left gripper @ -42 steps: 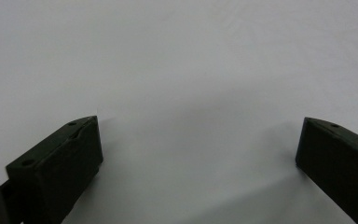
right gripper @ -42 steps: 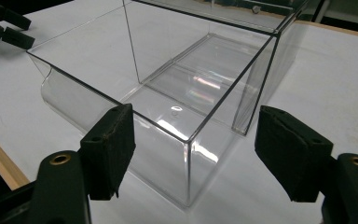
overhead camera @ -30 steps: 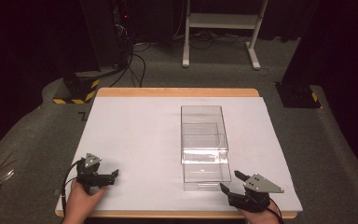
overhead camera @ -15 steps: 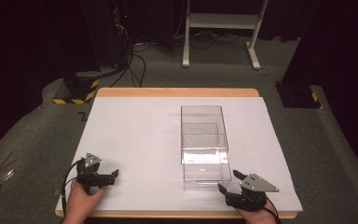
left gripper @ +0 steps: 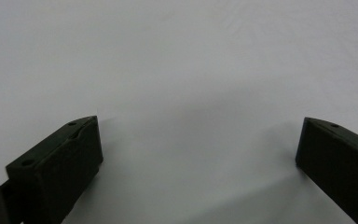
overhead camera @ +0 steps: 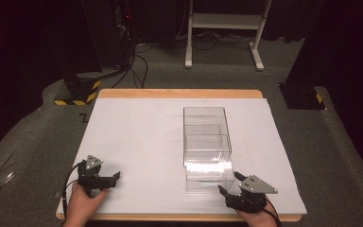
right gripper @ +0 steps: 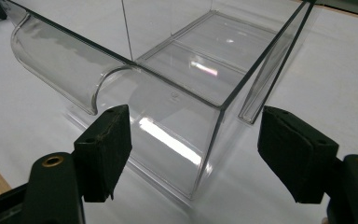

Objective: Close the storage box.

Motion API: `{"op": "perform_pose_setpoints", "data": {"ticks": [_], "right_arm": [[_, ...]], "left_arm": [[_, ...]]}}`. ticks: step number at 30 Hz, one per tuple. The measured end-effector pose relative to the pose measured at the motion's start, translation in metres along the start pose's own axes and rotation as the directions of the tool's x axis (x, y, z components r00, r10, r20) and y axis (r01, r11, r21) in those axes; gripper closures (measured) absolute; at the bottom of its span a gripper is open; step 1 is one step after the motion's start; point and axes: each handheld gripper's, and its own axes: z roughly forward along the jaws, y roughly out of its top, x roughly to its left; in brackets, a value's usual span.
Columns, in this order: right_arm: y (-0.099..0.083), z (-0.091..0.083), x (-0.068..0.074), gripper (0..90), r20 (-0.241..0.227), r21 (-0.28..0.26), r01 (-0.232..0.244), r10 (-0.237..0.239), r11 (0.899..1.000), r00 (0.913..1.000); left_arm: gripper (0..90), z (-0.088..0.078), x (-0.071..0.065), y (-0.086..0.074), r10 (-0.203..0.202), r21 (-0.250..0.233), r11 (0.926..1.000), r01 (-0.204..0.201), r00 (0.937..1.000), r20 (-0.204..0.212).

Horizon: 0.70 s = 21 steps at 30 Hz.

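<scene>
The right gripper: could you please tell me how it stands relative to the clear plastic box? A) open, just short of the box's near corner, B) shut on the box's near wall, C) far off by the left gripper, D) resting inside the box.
A: the right gripper has its jaws apart, with the near corner of the clear plastic box just ahead and untouched.

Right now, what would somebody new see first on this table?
Probably the clear plastic box with a pulled-out drawer, on the right half of the white table cover. Then the right black tongs, open, just before the drawer's front corner. The left black tongs rest open over bare white sheet.
</scene>
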Motion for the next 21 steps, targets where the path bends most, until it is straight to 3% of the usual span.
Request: {"op": "perform_pose_setpoints", "data": {"ticks": [21], "right_arm": [[0.0037, 0.0038, -0.0003, 33.4, 0.029, -0.022, 0.008, -0.008, 1.000, 0.9996]], "left_arm": [[0.6, 0.0000, 0.0001, 0.0000, -0.001, 0.000, 1.0000, 0.001, 1.0000, 0.000]]}}
